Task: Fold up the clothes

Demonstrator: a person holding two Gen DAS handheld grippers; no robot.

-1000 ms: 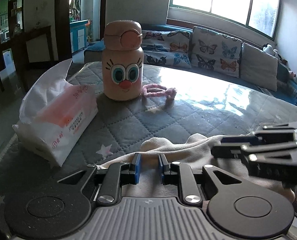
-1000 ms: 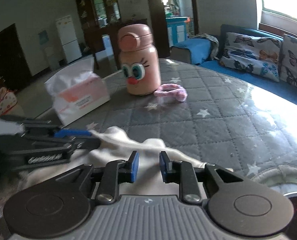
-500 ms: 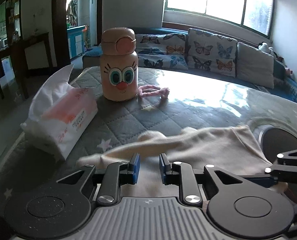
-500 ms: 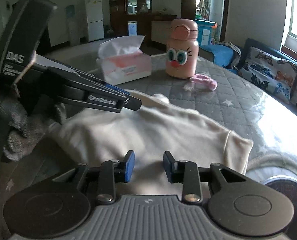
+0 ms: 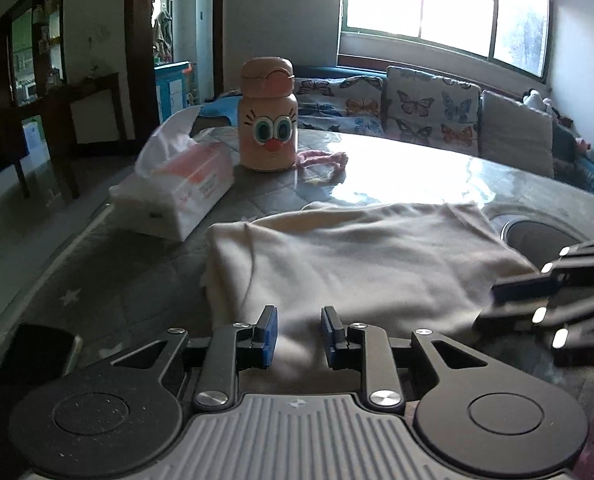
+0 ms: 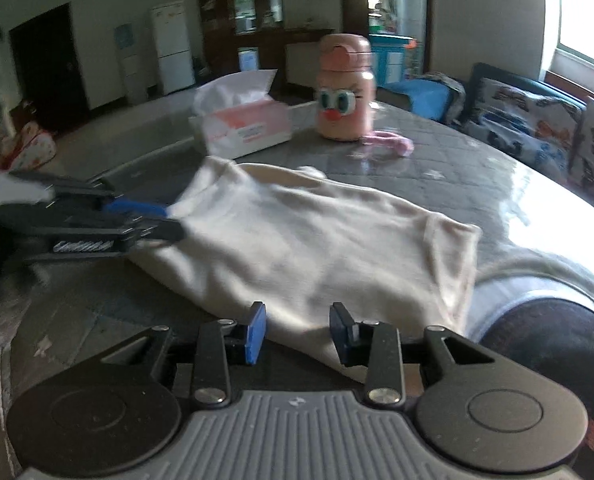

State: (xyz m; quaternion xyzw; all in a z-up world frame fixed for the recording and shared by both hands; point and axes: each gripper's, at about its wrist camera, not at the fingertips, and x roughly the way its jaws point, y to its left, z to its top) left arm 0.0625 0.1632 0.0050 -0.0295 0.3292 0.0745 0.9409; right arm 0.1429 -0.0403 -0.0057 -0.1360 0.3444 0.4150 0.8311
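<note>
A cream garment [image 5: 357, 256] lies spread nearly flat on the quilted grey table cover [image 5: 117, 288]. My left gripper [image 5: 299, 338] sits at the garment's near left corner. Its blue pads stand a narrow gap apart with cloth between them. From the right wrist view, the left gripper [image 6: 165, 220] has that corner of the garment [image 6: 317, 240] in its tips. My right gripper [image 6: 298, 338] stands open over the near right edge, pads wide apart, with the cloth lying loose below. It shows blurred at the right in the left wrist view [image 5: 493, 304].
Beyond the garment stand a pink cartoon-face bottle [image 5: 268, 120], a tissue pack [image 5: 181, 192] and a pink hair band [image 5: 321, 158]. A dark round recess [image 5: 537, 236] lies by the garment's right side. A flat black object [image 5: 41, 348] rests at the near left. A sofa with butterfly cushions [image 5: 417, 112] is behind.
The bunched garment has been pulled toward me and spread out flat. Both grippers drew back and apart. The right gripper's pads have widened off the cloth.
</note>
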